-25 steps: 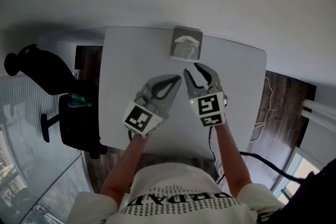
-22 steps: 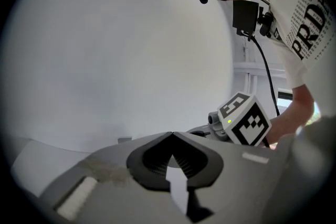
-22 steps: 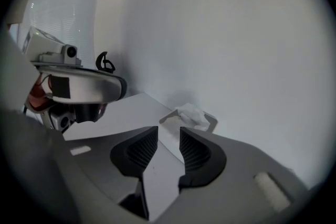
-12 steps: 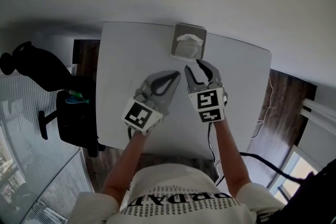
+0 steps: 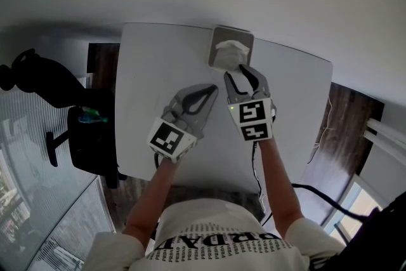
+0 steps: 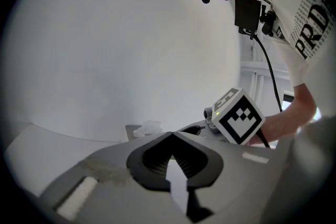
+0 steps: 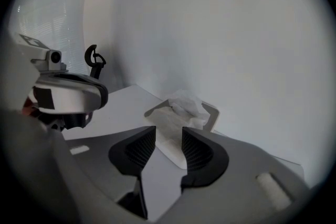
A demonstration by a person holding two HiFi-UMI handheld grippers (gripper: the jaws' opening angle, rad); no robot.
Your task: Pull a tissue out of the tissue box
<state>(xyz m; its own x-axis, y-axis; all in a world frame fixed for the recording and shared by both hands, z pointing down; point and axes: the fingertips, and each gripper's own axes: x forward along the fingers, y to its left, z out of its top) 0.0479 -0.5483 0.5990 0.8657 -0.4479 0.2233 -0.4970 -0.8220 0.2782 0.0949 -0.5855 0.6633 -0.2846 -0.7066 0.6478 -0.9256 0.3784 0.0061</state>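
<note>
A grey tissue box stands at the far edge of the white table, with a white tissue sticking up from its top. My right gripper hovers just in front of the box. Its jaws have just been opening and stand apart with nothing between them. In the right gripper view the tissue and box lie just beyond the right gripper. My left gripper hangs over mid-table, left of the right one, its tips together. In the left gripper view, the left gripper is shut and empty, with the box behind it.
A light wall rises directly behind the table and box. A black office chair and a dark seat stand off the table's left edge. A cable trails over the wooden floor at the right.
The right gripper has moved forward and down toward the tissue box, and its jaws have spread wider. The left gripper has sunk a little and stays shut.
</note>
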